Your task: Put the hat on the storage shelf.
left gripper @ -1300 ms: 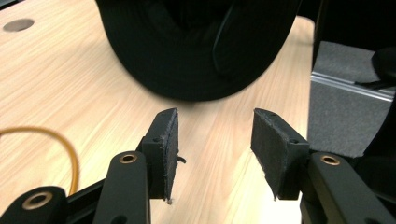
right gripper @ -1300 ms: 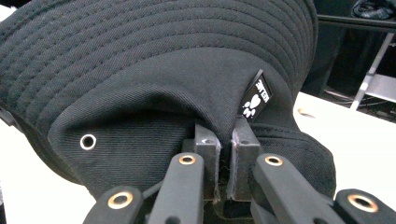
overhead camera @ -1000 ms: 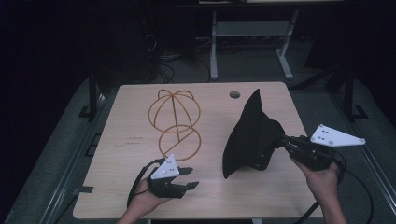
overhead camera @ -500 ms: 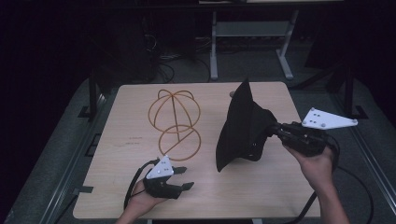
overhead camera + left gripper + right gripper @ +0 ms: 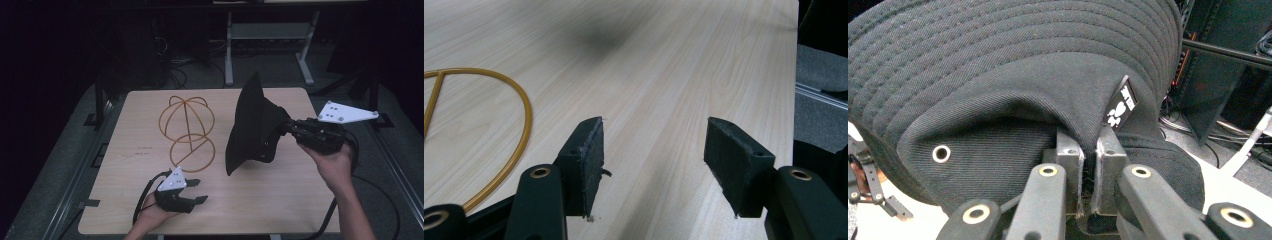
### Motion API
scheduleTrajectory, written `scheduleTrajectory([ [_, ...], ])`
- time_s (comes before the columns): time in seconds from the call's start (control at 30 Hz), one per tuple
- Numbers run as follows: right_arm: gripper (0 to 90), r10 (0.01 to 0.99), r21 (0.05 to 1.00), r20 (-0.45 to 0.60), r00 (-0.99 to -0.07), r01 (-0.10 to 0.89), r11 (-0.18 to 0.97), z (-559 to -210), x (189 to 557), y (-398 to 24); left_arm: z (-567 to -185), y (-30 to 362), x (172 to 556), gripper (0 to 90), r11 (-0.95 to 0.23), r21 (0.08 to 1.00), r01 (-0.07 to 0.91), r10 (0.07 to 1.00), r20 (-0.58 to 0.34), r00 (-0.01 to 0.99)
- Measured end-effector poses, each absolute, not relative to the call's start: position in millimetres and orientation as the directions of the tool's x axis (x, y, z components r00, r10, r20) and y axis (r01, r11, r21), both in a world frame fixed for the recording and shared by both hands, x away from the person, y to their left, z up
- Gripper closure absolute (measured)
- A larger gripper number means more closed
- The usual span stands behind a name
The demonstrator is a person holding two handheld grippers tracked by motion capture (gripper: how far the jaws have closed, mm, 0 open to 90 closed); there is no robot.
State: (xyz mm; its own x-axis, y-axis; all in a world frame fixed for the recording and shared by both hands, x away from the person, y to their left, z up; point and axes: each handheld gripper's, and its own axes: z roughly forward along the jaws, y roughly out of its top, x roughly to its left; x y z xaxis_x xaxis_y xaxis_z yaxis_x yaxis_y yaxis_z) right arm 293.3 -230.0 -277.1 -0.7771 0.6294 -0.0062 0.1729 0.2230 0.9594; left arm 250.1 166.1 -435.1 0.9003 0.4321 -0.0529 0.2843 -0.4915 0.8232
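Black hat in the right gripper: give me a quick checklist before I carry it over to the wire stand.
1. Grip on the black hat: ok. The right gripper has its fingers pinched on a fold of the crown fabric.
2. Hat off the table: ok, it hangs in the air, brim edge lowest.
3. Wire stand upright and free: ok, nothing on it.
4. Left gripper out of the way: ok, fingers open with nothing between them, resting near the stand's base ring.
5. Hat opening facing the stand's dome: cannot tell.
6. Stand steady enough unheld: cannot tell.
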Motion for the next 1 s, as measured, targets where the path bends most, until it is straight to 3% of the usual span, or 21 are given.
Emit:
scheduleTrajectory([
  [1.0,84.4,0.579,0.97,-0.014,-0.815,0.13,0.207,-231,323,-186,-439,162,251,39.6,-0.518,0.811,0.273,0.422,-0.036,0.906],
])
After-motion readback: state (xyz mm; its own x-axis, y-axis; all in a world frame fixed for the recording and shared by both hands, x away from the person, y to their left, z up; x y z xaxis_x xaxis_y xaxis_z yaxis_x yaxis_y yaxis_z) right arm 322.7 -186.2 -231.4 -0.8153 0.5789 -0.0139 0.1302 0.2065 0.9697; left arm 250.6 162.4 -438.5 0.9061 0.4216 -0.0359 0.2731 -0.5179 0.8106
